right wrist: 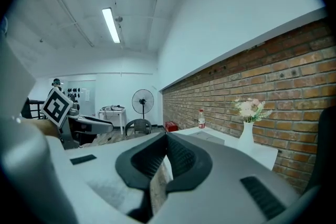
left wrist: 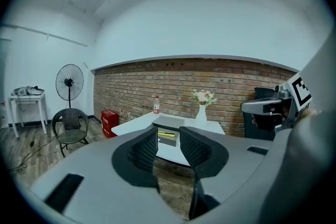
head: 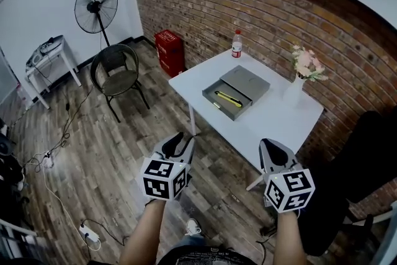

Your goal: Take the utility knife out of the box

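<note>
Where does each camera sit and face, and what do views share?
Head view: on the person's head, steeply down at the white table; forearms, left gripper, right gripper.
Left gripper view: along its parted jaws toward the table; right gripper at right.
Right gripper view: along its closed jaws beside the brick wall; left gripper at left.
Shared: vase, fan.

Fan, chair, vase, bottle

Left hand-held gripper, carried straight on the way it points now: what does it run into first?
Likely the open box holding the yellow utility knife, framed between the left hand-held gripper's open jaws. Nothing shows in between; depth is unclear, so the white table's near edge might come first.
</note>
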`<state>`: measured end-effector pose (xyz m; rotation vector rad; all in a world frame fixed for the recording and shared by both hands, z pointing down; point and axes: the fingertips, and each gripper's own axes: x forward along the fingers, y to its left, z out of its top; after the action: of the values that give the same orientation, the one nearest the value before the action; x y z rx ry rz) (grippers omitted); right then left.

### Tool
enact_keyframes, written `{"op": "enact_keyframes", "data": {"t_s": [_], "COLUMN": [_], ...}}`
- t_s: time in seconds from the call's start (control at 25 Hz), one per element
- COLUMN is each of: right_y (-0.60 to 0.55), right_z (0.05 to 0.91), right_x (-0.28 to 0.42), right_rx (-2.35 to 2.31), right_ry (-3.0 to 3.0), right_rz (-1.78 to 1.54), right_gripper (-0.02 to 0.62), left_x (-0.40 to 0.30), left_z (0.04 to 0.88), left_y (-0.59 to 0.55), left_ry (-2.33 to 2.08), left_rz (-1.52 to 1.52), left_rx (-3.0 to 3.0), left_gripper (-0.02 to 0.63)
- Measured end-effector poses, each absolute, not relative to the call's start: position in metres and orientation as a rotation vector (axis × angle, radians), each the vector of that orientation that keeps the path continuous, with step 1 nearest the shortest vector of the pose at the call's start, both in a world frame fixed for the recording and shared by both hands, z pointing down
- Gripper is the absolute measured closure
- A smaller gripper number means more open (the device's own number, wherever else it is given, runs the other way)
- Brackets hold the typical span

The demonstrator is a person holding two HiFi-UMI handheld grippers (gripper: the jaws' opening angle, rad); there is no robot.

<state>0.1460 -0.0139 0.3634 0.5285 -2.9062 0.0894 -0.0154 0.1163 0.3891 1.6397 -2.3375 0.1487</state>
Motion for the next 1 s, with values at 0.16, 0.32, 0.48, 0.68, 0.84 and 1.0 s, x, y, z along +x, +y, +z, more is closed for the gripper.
{"op": "enact_keyframes", "data": {"t_s": [0.16,0.32,0.48,0.68,0.84,1.0], "right_y": [-0.015,-0.017,-0.017,-0.023,-0.034,-0.055], "right_z": [0.360,0.360,0.360,0.359,0.357,0.361], "right_x": [0.120,0.099,0.085,0.074,0.067,0.059], "right_rx": [0.586,0.642,0.686,0.728,0.761,0.806], "right_ry": [-2.892,-2.879,-2.866,-2.853,-2.849,-2.846], "right_rz": [0.093,0.093,0.092,0.077,0.075,0.097], "right_gripper": [0.577,0.577,0.577,0.577,0.577,0.577], "left_x": [-0.049,-0.076,-0.093,-0.107,-0.117,-0.130], "left_z": [0.385,0.384,0.388,0.392,0.393,0.393], "left_y": [0.110,0.102,0.093,0.078,0.061,0.042], "left_ry": [-2.317,-2.285,-2.243,-2.204,-2.188,-2.179], "left_rz": [0.145,0.146,0.132,0.118,0.132,0.143], "left_rx": [1.685,1.735,1.780,1.829,1.854,1.877], "left_gripper": [0.463,0.429,0.394,0.365,0.365,0.365]}}
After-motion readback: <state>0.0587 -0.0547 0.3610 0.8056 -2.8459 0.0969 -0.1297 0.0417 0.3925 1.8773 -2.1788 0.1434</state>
